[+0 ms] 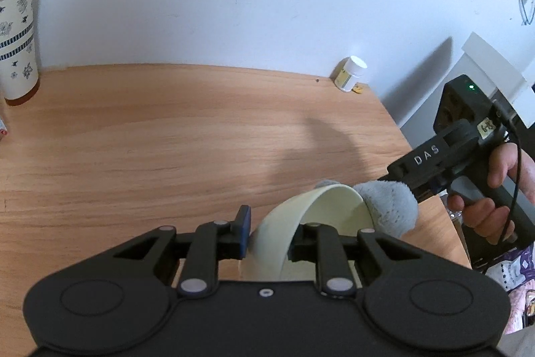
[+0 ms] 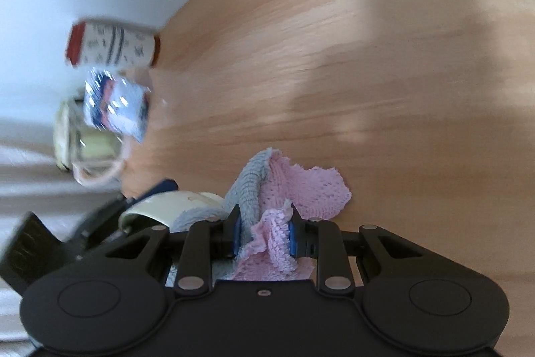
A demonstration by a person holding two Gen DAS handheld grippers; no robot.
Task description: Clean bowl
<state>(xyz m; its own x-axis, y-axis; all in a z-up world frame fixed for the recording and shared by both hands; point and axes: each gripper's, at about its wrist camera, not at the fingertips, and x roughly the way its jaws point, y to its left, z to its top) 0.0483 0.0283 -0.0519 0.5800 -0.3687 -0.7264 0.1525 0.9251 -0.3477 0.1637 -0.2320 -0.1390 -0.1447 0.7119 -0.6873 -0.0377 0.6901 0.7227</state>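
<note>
My left gripper (image 1: 267,236) is shut on the wall of a cream bowl (image 1: 284,223), held tilted on its side above the wooden table (image 1: 167,139). My right gripper (image 2: 264,233) is shut on a grey and pink cloth (image 2: 284,189). In the left wrist view the grey cloth (image 1: 388,206) presses against the bowl's rim at the right, held by the right gripper (image 1: 414,186) in a hand. The bowl's rim (image 2: 174,203) shows at lower left in the blurred right wrist view.
A tall patterned cup with a red lid (image 1: 16,32) stands at the table's far left. A small white jar (image 1: 351,72) sits at the back right by the wall. The right wrist view shows the cup (image 2: 110,46), a shiny packet (image 2: 117,109) and a glass jar (image 2: 90,146), all blurred.
</note>
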